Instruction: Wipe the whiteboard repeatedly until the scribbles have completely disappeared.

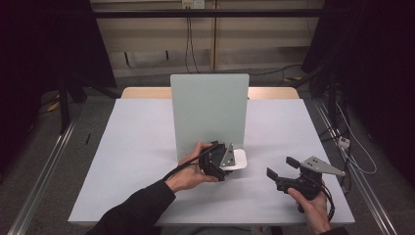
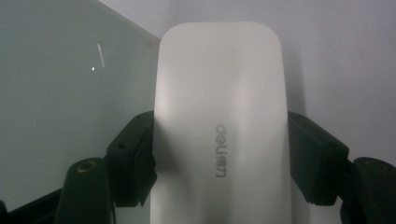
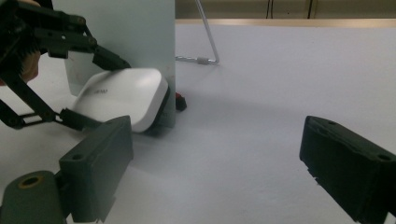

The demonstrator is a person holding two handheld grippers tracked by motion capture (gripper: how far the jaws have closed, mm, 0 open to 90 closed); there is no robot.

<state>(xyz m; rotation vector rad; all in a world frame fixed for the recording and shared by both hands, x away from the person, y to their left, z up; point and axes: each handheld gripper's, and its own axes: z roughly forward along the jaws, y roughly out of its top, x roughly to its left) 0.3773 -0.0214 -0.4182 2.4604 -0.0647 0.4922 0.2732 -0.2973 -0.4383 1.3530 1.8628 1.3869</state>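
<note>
- Clamped across its two long sides by left hand-held gripper (image 2: 219, 154): white rounded case (image 2: 219, 116), on worktop (image 1: 137, 147), tilted against upright pale panel (image 1: 209, 112).
- Likely light, rigid, smooth; slippery, so best gripped mid-length.
- Right hand-held gripper (image 3: 215, 172) wide open, empty, well apart.

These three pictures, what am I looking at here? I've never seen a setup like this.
A person sits at a white table holding a hand-operated pair of tongs in each hand. One picture looks down from above; the other two come from cameras riding on each pair. The left tongs are closed on a white rounded device, which sits against an upright pale green board. The right tongs are open, holding nothing, above bare tabletop.
</note>
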